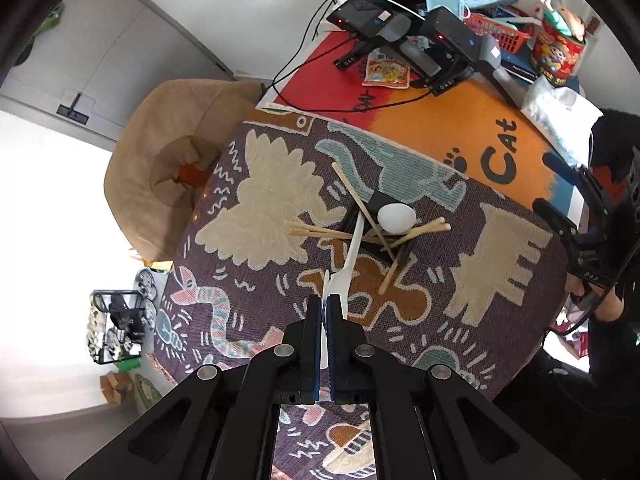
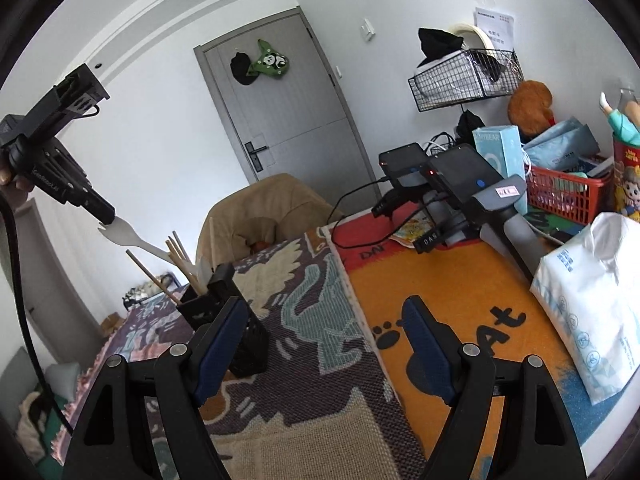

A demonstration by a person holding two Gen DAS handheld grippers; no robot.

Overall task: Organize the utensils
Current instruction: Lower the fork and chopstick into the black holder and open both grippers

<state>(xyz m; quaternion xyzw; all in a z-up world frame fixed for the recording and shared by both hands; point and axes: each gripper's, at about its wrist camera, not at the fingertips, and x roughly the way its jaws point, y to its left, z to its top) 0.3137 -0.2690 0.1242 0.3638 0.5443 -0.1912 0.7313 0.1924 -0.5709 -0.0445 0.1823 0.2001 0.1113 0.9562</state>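
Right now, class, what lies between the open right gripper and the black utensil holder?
Only bare patterned cloth; the right gripper stands open short of the holder, seen in the right wrist view.

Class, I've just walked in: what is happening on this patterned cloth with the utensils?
A person is sorting utensils with handheld tongs. The left tongs are shut on a white fork, held tines-first, its handle angled into the black holder, which already holds chopsticks and a white spoon. The right tongs are open and empty.
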